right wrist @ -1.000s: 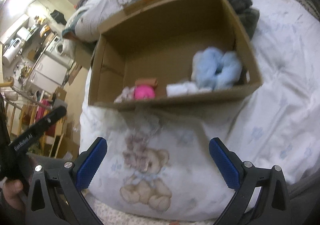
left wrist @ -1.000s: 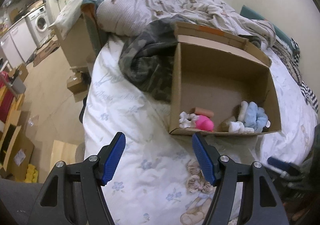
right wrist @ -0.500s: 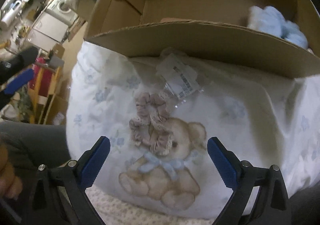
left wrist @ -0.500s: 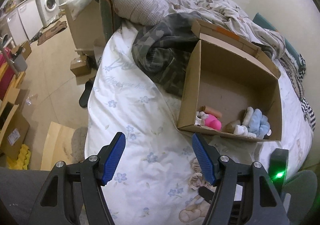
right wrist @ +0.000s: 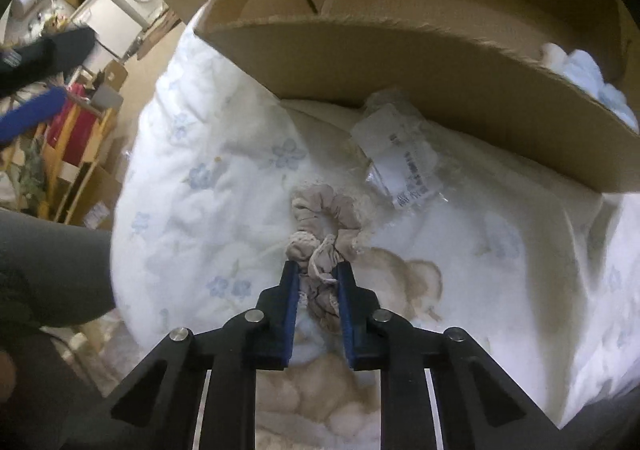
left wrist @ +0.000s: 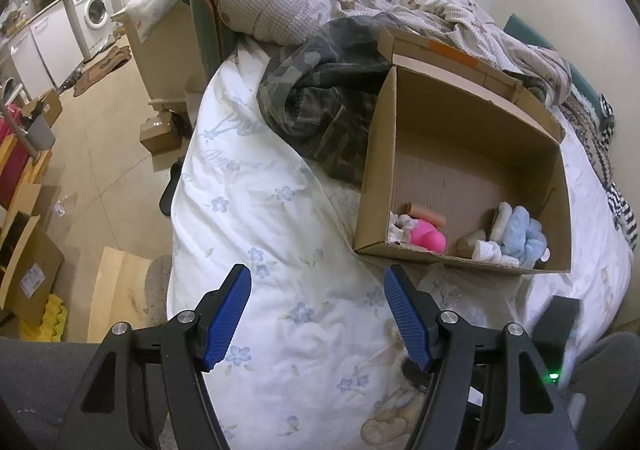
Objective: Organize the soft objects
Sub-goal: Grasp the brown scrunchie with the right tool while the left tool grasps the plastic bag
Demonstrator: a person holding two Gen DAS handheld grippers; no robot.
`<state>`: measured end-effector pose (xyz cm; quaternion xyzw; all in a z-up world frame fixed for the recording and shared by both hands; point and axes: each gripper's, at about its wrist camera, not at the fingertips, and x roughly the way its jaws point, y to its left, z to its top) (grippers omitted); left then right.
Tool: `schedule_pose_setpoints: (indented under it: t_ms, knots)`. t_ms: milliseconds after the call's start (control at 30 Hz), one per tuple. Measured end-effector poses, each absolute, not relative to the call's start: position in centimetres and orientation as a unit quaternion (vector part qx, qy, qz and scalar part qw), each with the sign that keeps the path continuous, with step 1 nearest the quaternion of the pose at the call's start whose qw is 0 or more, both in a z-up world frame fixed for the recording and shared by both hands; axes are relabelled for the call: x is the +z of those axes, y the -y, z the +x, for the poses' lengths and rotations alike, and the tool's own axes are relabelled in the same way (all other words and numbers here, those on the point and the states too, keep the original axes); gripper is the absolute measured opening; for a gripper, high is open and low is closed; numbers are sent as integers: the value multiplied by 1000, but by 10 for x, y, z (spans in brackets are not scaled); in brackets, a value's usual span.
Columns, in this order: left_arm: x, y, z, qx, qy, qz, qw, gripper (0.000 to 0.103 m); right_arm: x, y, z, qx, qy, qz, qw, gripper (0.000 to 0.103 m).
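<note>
I see a bed (left wrist: 256,210) under a white flowered quilt. On it, toward its far side, sits an open cardboard box (left wrist: 556,210). A camouflage garment (left wrist: 320,106) lies against the box's left wall. Near the bed's front edge lie a beige scrunchie (right wrist: 324,218) and a clear plastic packet (right wrist: 404,158).

The right hand-held gripper (right wrist: 318,272), wide open a second ago, has dropped toward the bed's quilt (right wrist: 224,186) just in front of the cardboard box (right wrist: 400,58) and closed its fingers on the beige scrunchie (right wrist: 324,226). The left hand-held gripper (left wrist: 318,308) has pulled back from the cardboard box.
</note>
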<state>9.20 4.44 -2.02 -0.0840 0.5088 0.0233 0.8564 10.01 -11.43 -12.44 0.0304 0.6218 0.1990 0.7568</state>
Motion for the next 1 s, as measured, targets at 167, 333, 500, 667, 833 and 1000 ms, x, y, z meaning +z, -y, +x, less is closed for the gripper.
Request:
schedule_pose_setpoints:
  t_ms: [167,333,500,667,833,1000]
  knots:
    - [-27,-37,95,13,-515,-82,853,66,-87,148,86,213,-609,73,761,19]
    - [-32,-19,96,-11,-522,-67,851,66,-61,187,84,188,-580,116,784,19]
    - [-38,8,99,-37,-524,-49,849,66,-38,223,85,160,-534,141,818,19]
    - [-53,36,104,-57,-540,-30,839,66,-44,239,90,135,-516,167,829,19]
    - [-74,67,108,-92,-541,-1,836,66,-47,251,98,127,-513,186,829,19]
    - [-103,86,113,-107,-553,15,826,66,-50,267,99,115,-513,208,825,19]
